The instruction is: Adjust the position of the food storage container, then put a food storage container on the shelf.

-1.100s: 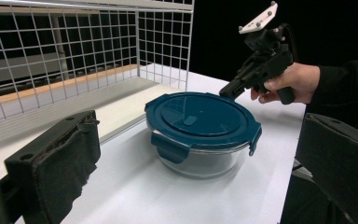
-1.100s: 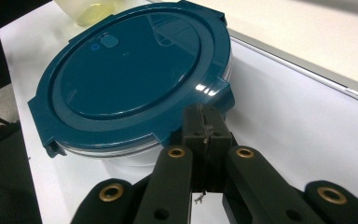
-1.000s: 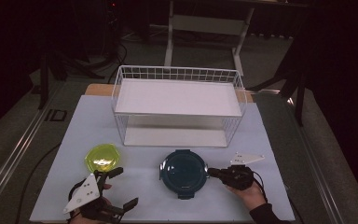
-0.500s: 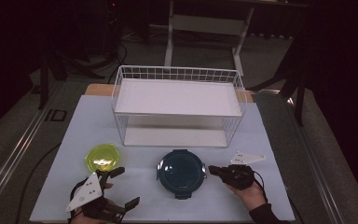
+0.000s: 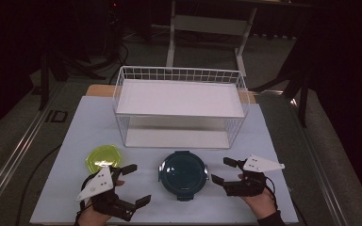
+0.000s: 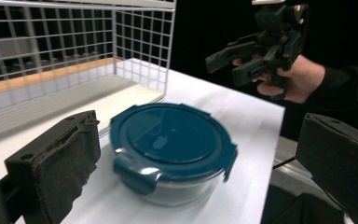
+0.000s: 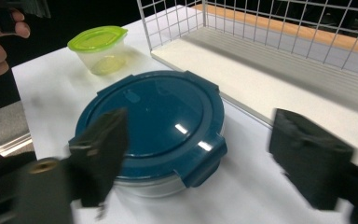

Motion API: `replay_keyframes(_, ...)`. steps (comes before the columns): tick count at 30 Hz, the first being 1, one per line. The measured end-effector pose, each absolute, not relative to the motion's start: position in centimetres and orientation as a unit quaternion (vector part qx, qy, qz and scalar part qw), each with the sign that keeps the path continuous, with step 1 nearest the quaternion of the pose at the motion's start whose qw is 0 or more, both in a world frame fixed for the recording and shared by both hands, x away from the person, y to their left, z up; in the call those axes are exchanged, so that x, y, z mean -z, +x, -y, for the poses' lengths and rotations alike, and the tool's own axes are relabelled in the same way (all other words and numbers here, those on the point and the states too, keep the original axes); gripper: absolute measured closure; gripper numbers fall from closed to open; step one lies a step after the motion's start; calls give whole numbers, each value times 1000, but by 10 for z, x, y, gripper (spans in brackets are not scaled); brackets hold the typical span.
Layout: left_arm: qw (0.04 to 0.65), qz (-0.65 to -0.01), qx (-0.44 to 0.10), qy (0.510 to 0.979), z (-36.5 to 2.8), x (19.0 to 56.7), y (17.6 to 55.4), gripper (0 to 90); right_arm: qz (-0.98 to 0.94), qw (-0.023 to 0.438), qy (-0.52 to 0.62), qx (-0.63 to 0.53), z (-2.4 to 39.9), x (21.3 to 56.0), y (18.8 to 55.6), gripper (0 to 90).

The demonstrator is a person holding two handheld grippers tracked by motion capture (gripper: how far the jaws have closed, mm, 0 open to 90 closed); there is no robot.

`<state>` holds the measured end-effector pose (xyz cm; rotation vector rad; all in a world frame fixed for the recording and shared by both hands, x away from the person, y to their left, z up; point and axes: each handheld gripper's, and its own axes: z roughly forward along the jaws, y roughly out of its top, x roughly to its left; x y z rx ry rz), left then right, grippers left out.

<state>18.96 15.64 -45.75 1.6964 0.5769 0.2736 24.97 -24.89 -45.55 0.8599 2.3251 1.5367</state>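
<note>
Right gripper [image 5: 225, 171] jaws had just been opening, now wide, nothing between them; round teal-lidded container [image 5: 183, 172] sat on table just ahead, released. Left gripper [image 5: 133, 183] open too, container ahead-right. Placement looked done.

White wire rack [image 5: 179, 106] standing at the back of the desk [image 5: 273, 141]; small clear tub with a lime-green lid [image 5: 102, 158] near the front left corner, well apart from it.
</note>
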Motion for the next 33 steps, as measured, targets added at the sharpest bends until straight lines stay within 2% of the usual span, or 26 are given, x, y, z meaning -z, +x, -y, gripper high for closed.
replay_keyframes(2, 609, -253, -113, 743, -153, 455, 193, 0, -789, 124, 293, -526, 248, 454, 248, 137)
replay_keyframes(6, 597, -263, -101, 751, -149, 452, 199, 0, -780, 122, 299, -536, 249, 451, 247, 153)
replay_keyframes(7, 590, -267, -97, 756, -147, 450, 203, 0, -768, 132, 299, -550, 251, 448, 245, 225)
replay_keyframes(9, 586, -268, -94, 759, -146, 449, 205, 0, -764, 126, 292, -561, 252, 446, 245, 220)
replay_keyframes(12, 578, -290, -65, 760, -141, 448, 218, 0, -764, 149, 289, -558, 254, 443, 243, 232)
replay_keyframes(19, 558, -326, -59, 761, -130, 450, 238, 0, -765, 163, 290, -551, 254, 436, 239, 232)
replay_keyframes(23, 551, -350, -36, 757, -124, 452, 250, 0, -755, 160, 290, -566, 258, 433, 240, 215)
replay_keyframes(26, 521, -370, -18, 769, -120, 456, 259, 0, -760, 158, 292, -559, 257, 433, 241, 205)
replay_keyframes(33, 482, -438, 63, 756, -118, 476, 274, 0, -769, 136, 307, -545, 251, 436, 241, 121)
